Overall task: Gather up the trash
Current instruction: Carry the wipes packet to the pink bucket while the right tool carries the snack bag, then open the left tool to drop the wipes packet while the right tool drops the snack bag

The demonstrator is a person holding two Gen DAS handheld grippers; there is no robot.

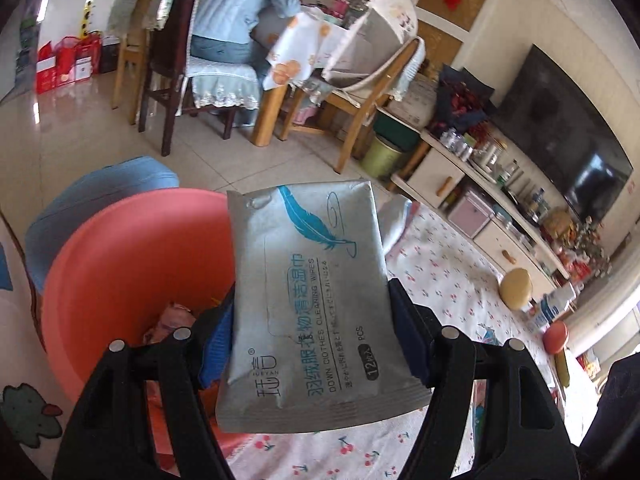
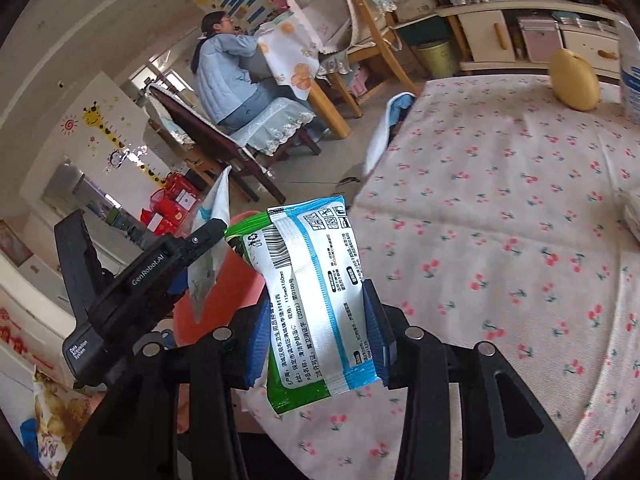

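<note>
grey wipes pack (image 1: 308,280) clamped in left gripper (image 1: 310,336); right gripper (image 2: 316,336) pinches green packet (image 2: 316,300).

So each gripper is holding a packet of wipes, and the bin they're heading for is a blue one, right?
Not quite: the bin is pink-orange, not blue, as the left wrist view shows. The rest holds: the left gripper grips a grey wipes packet, and the right gripper a green and white packet.
</note>
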